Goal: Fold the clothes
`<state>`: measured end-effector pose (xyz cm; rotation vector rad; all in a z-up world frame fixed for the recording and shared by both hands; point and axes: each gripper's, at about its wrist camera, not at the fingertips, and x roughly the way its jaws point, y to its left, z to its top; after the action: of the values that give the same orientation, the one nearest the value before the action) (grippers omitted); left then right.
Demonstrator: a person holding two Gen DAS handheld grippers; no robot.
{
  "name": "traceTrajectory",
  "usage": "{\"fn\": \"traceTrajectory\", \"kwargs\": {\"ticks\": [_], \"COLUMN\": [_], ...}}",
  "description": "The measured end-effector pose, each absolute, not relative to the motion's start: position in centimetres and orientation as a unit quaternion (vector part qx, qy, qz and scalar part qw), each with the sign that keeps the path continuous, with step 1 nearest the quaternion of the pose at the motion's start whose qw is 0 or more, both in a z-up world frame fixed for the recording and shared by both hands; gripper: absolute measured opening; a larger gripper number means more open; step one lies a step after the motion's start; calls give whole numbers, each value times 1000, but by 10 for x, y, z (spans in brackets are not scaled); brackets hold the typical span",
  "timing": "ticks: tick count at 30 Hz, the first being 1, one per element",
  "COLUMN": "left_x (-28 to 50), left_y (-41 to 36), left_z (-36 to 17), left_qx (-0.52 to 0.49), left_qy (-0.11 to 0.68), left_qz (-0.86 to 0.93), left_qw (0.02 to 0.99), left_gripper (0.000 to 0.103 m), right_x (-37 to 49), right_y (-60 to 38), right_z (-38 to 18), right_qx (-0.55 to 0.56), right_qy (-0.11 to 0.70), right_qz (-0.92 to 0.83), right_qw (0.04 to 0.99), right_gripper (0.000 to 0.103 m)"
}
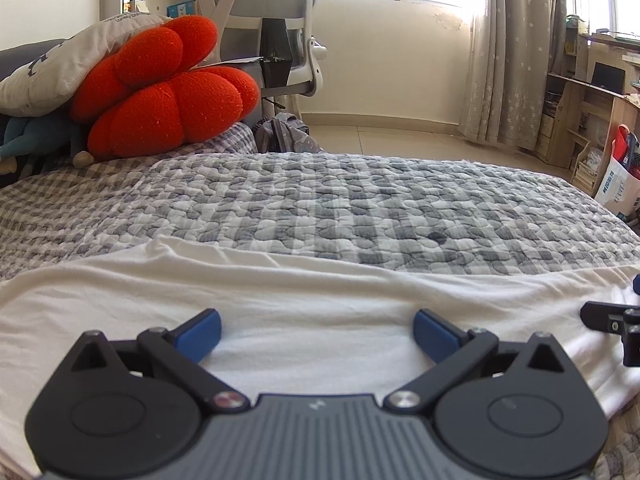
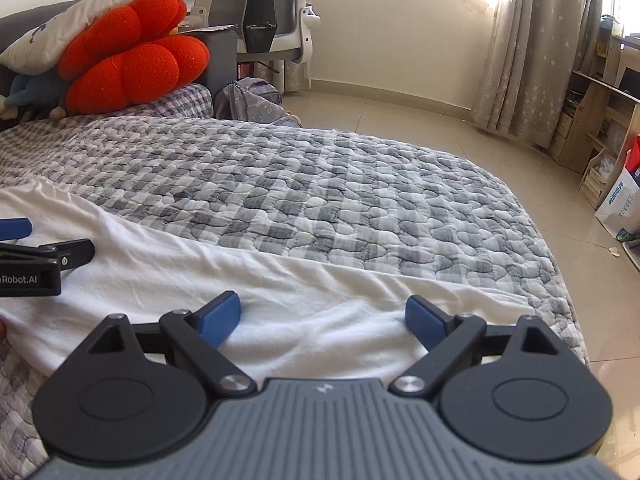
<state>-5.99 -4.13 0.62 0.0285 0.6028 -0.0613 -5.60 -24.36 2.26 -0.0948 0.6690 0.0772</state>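
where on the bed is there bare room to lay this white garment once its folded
The widest free patch is the checked quilt beyond the white garment's far edge, running to the bed's floor-side edge. It is crowded toward the red cushion and grey pillow, and near both open claws, left and right.

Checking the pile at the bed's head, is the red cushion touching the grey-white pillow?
Touching. In the left wrist view the grey-white pillow lies directly on the red cushion, no gap between them.

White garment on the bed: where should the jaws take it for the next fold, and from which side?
Probably the white garment's far edge, lying straight across the checked quilt. Come low from the near side; both grippers stand open over it, side by side.
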Motion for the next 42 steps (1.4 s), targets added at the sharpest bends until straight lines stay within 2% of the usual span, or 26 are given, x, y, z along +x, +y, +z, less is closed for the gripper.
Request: {"fn": "traceTrajectory", "kwargs": {"ticks": [4,7,18,27,42], "left_x": [-67,-67,-45,-29,-43], "left_y": [-35,-39,-45,-63,-62], "left_z": [4,3,15,11,8], "left_qx": [-3,9,18,22,22], "left_qy": [291,292,316,318,308], "left_qz": [-40,-38,-118,-94,-91], "left_qw": [956,956,941,943,947], "left_gripper": [103,103,103,103,103], "right_x": [-68,-73,-69,-63,-67], "right_y": [-271,-294,-227,-236,-241], "right_z": [19,20,35,21,19], "right_qx": [-35,2,-88,-47,-27], "right_qy": [333,338,298,325,319], "right_qz": [32,20,79,78,80], "right_qw": [942,941,947,941,944], "right_gripper": [102,102,99,99,103]}}
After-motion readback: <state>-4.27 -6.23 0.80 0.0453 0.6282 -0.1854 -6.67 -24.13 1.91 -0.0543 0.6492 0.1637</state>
